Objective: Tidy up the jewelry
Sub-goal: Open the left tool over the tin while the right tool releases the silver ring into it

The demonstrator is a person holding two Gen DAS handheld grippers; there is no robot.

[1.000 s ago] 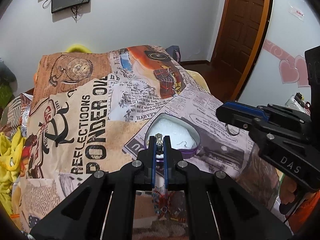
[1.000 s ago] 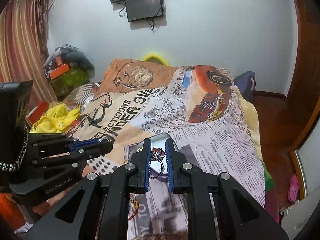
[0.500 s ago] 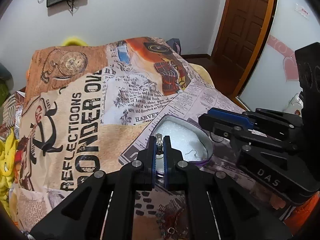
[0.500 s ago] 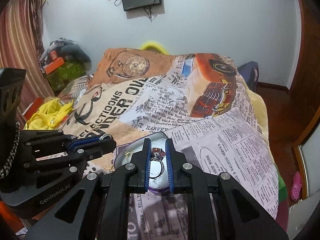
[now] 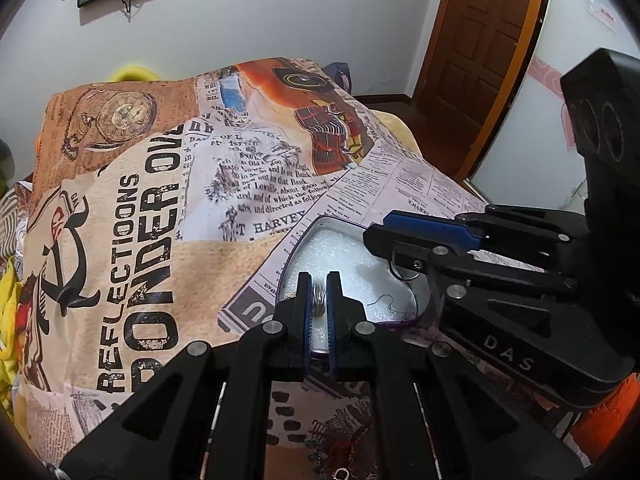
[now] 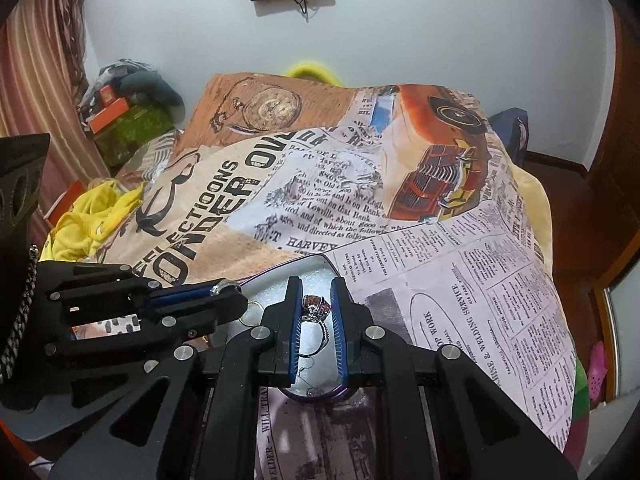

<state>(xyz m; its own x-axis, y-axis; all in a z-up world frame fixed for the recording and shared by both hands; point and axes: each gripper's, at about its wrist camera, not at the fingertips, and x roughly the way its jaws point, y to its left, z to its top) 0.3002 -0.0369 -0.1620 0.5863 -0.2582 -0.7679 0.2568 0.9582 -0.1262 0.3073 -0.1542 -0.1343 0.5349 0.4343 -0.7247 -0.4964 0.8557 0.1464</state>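
Two tongs are showing, the left tongs pinching one plain ring and the right tongs pinching one red-stoned ring. One heart-shaped tin is lying on the bed, holding one gold hoop.

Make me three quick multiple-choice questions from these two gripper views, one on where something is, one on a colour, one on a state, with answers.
1. Where is the heart-shaped tin?
A. on the printed bedspread
B. on the floor
C. on a shelf

2. What colour is the tin's lining?
A. black
B. white
C. red

3. What is the right hand-held gripper doing?
A. hanging open, holding nothing
B. shut on a necklace
C. shut on a red-stone ring

Answers:
1 A, the tin sits on the newspaper-print cloth.
2 B, white padding fills the tin.
3 C, the ring sits pinched between its blue pads; the left hand-held gripper grips a silver band ring.
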